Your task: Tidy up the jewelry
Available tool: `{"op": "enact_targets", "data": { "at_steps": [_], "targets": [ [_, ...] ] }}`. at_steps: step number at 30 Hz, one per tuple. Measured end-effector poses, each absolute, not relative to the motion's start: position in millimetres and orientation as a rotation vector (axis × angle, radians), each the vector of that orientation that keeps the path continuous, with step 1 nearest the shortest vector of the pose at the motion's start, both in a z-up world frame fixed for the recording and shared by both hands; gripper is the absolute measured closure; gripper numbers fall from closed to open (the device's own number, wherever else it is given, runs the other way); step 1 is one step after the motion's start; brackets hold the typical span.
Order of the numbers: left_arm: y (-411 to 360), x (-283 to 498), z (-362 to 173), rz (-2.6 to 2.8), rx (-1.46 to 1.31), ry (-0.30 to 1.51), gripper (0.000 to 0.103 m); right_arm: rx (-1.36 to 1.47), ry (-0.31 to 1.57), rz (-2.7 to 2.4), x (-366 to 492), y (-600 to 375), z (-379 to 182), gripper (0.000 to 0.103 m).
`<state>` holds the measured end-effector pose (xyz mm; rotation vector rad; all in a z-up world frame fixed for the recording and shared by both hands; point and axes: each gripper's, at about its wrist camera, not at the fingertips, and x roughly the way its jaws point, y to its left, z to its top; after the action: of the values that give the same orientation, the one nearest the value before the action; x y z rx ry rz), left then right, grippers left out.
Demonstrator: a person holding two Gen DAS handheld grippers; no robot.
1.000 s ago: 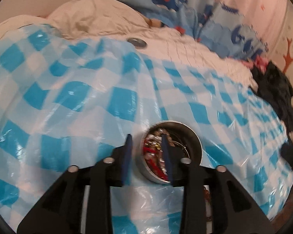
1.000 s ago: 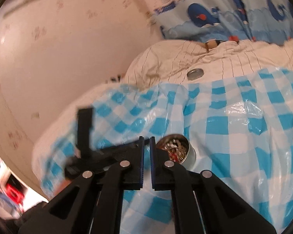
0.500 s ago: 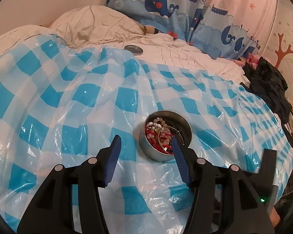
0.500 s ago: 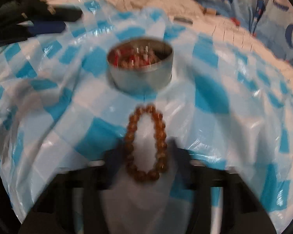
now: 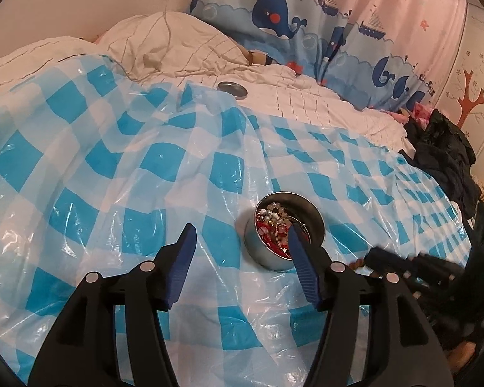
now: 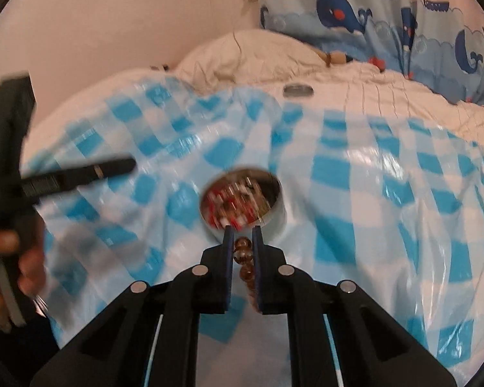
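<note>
A round metal tin point(image 5: 288, 229) full of red and pearly jewelry stands on the blue-checked plastic sheet point(image 5: 145, 167). My left gripper point(image 5: 240, 227) hovers just short of the tin, its jaws opening, with nothing between them. In the right wrist view the tin point(image 6: 242, 200) is blurred and lies just beyond my right gripper point(image 6: 243, 235). Its jaws are closing on a brown bead bracelet point(image 6: 243, 253), and the pads press on the beads. In the left wrist view the right gripper point(image 5: 403, 264) is a dark blur to the right of the tin.
The tin's lid point(image 5: 232, 88) lies on the white quilt point(image 5: 306, 103) beyond the sheet. Whale-print curtains point(image 5: 290, 22) hang behind. Dark clothes point(image 5: 442, 148) are heaped at the right edge. A hand point(image 6: 3, 258) holds the left gripper at the far left.
My left gripper has opened wide and drawn back from the tin. My right gripper swung to the bracelet lying before the tin and closed on it.
</note>
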<state>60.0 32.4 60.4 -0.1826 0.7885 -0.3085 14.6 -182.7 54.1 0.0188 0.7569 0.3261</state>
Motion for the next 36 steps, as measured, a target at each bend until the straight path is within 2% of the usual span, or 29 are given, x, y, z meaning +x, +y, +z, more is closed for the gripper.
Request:
{"op": "enact_targets", "data": {
  "at_steps": [7, 11, 12, 14, 17, 22, 24, 26, 28, 36],
  "targets": [
    [33, 60, 61, -0.302, -0.181, 0.790, 0.044, 0.088, 0.692, 0.395, 45, -171, 88, 0.091],
    [35, 60, 59, -0.289, -0.176, 0.795, 0.042, 0.085, 0.739, 0.362, 76, -166, 69, 0.090],
    [35, 60, 58, -0.285, -0.171, 0.796, 0.041, 0.067, 0.761, 0.330, 84, -166, 59, 0.080],
    [34, 59, 58, -0.278, -0.161, 0.798, 0.039, 0.059, 0.801, 0.276, 91, -171, 41, 0.077],
    [34, 58, 58, -0.264, -0.147, 0.796, 0.034, 0.065, 0.794, 0.232, 75, -183, 33, 0.064],
    [27, 52, 56, -0.240, -0.116, 0.798, 0.027, -0.016, 0.793, 0.198, 25, -190, 23, 0.053],
    [22, 47, 56, -0.230, -0.098, 0.793, 0.025, -0.044, 0.778, 0.177, 1, -192, 17, 0.041],
    [19, 37, 56, -0.222, -0.076, 0.787, 0.021, -0.065, 0.751, 0.141, -21, -196, 12, 0.035],
    [18, 17, 52, -0.195, -0.048, 0.775, 0.015, -0.077, 0.744, 0.101, -34, -199, 10, 0.033],
    [12, -8, 52, -0.153, 0.044, 0.761, 0.012, -0.059, 0.700, 0.014, -75, -199, 19, 0.020]
  ]
}}
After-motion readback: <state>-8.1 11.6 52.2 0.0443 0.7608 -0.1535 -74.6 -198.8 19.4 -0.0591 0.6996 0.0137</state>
